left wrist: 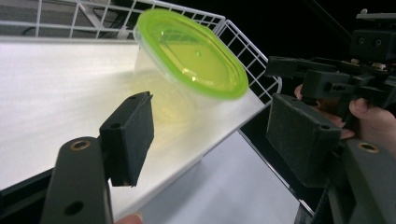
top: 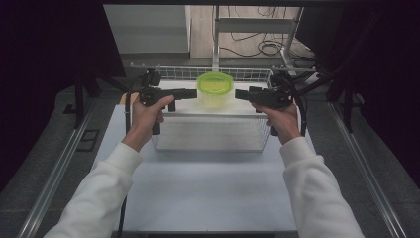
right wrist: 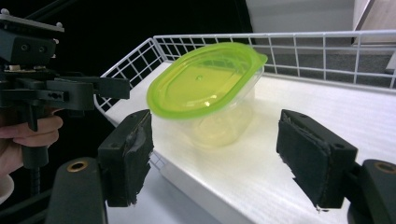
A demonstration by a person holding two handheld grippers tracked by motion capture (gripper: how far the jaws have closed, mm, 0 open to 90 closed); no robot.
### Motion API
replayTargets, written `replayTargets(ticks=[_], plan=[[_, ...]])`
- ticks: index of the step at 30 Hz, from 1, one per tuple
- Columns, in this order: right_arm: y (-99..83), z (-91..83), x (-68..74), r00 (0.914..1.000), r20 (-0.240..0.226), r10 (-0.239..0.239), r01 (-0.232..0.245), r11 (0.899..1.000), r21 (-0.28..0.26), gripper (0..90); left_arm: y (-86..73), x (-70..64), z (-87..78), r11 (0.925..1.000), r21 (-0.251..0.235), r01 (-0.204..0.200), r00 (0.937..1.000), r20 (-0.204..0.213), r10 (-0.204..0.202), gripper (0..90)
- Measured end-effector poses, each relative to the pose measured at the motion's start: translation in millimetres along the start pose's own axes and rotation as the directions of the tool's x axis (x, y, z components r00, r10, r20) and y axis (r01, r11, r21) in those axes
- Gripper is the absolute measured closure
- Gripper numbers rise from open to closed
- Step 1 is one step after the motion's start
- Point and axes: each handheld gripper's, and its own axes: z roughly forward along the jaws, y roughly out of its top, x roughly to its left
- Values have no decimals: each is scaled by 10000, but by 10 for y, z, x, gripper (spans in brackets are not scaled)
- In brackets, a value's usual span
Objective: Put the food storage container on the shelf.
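High view: left gripper [top: 190, 92] and right gripper [top: 241, 94], both agape, flanking green-lidded container [top: 215, 85] on seemingly white shelf [top: 183, 105].

Lime-green lid [top: 215, 83] on a clear tub [right wrist: 219, 122], white wire-grid basket [top: 171, 73], black hand-held gripper [top: 189, 92] pads

Lidded plastic container [top: 215, 89] sitting on shelf board [top: 188, 105] of wire rack [top: 247, 74], toward back rail. Left gripper [top: 190, 92] pointing at container from left, right gripper [top: 241, 94] from right. Rack standing on table [top: 208, 183], beyond person's forearms.
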Motion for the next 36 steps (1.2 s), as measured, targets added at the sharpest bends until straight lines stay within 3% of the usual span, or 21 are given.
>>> replayTargets(ticks=[10,17,22,31,36], plan=[[-243,-207,158,9992,-60,-400,400,9992,-69,270,-371,-148,-258,9981,-31,-617,9977,-285,616,318],[-684,-369,152,9961,-44,-881,881,9961,44,270,-757,-167,-334,9940,276,-1062,9934,-403,1073,311],[-1006,-487,47,9971,-41,-762,762,9970,130,270,-1067,-120,-389,9917,501,-1186,9914,-494,1211,305],[-1583,-621,-102,9988,231,-443,426,9966,701,270,-1594,8,-471,9926,926,-788,9943,-651,850,300],[-1844,-573,-127,9985,254,-489,448,9890,1411,267,-1854,120,-432,9847,1653,-545,9936,-887,699,291]])
